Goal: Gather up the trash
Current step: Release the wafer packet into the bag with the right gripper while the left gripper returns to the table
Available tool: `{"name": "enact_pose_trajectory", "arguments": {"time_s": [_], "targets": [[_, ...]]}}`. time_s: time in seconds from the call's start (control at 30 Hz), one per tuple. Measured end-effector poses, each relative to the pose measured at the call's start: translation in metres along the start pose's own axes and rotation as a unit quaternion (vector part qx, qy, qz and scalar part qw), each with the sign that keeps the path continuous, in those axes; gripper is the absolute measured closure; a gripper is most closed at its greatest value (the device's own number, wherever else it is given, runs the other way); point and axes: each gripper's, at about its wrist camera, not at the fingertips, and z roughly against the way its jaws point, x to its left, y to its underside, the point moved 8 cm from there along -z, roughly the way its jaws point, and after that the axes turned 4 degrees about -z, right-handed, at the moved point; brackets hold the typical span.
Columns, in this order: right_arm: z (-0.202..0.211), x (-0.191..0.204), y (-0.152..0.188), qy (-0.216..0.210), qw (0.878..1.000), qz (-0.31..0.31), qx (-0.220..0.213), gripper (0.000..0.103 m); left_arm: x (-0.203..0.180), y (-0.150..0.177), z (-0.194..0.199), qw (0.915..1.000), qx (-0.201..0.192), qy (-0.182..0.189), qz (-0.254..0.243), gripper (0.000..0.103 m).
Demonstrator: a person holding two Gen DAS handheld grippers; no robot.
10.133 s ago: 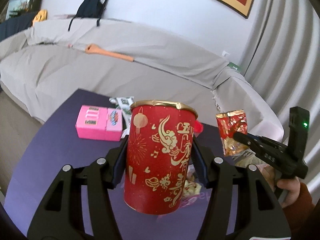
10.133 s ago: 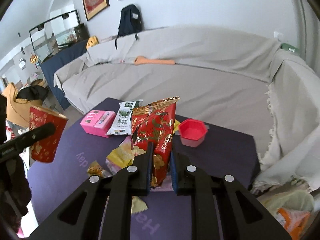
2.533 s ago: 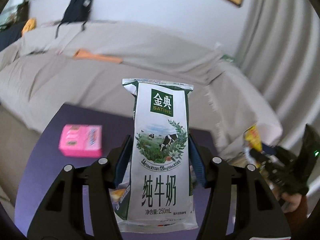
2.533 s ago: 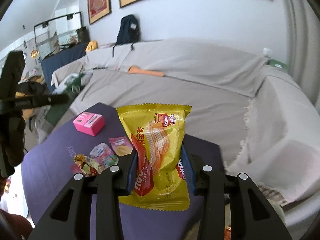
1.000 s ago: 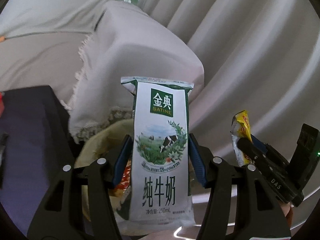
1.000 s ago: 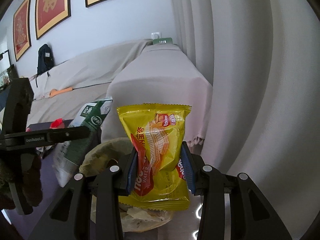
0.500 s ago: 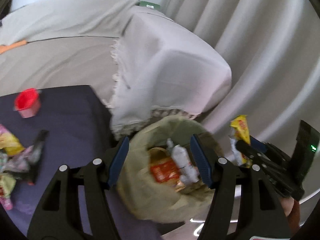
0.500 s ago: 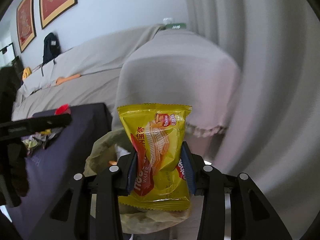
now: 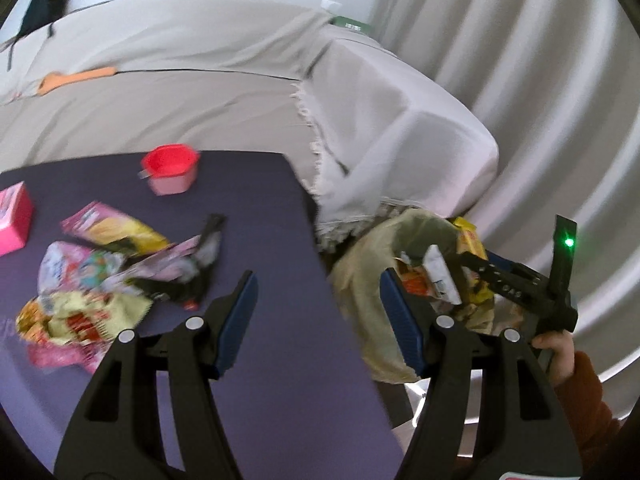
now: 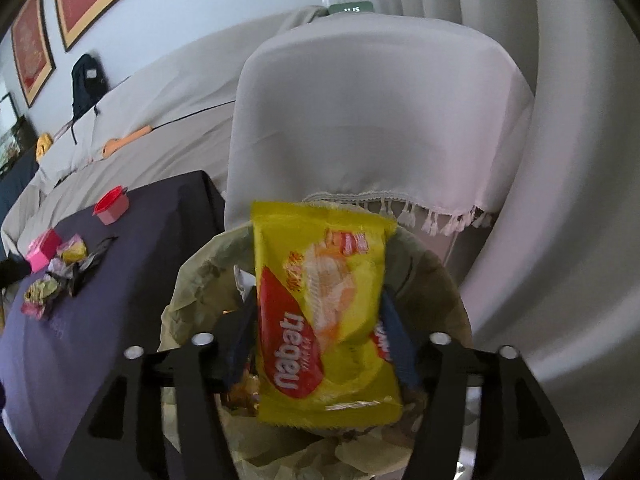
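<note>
two handheld grippers work at the corner of a dark purple table [image 9: 276, 216] beside a sofa draped in a grey cover [image 9: 400, 120]. the left gripper [image 9: 318, 316] hangs over the table's edge with its fingers [image 9: 236, 312] spread wide and nothing between them. off the table's corner stands a trash bin lined with a yellowish bag [image 10: 192, 280], already holding a white milk carton [image 9: 440, 276] and other wrappers. the right gripper [image 10: 318, 336] is directly above the bin's mouth; its fingers are parted, and a yellow wafer packet [image 10: 324, 312] sits upright between them, blurred; i cannot tell whether the fingers touch it. on the table, well apart from the bin, lie a heap of crumpled snack wrappers [image 9: 104, 276], a small red cup [image 9: 171, 166] and a pink box [image 9: 14, 220].
</note>
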Motion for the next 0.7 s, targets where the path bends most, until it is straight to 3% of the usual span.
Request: {"name": "enact_pose_trajectory", "arguments": {"time_s": [0.4, 0.57, 0.7], "targets": [[0.009, 0.005, -0.008, 0.05, 0.999, 0.018, -0.001, 0.036, 0.101, 0.022, 0.041, 0.9949, -0.026, -0.049, 0.084, 0.043], [0.008, 0.011, -0.003, 0.031, 0.999, 0.021, 0.001, 0.036, 0.125, 0.028, 0.056, 0.9927, -0.035, -0.058, 0.1, 0.043], [-0.005, 0.008, 0.007, -0.014, 0.998, -0.038, 0.044, 0.036, 0.137, 0.033, 0.061, 0.9908, -0.039, -0.061, 0.115, 0.043]]}}
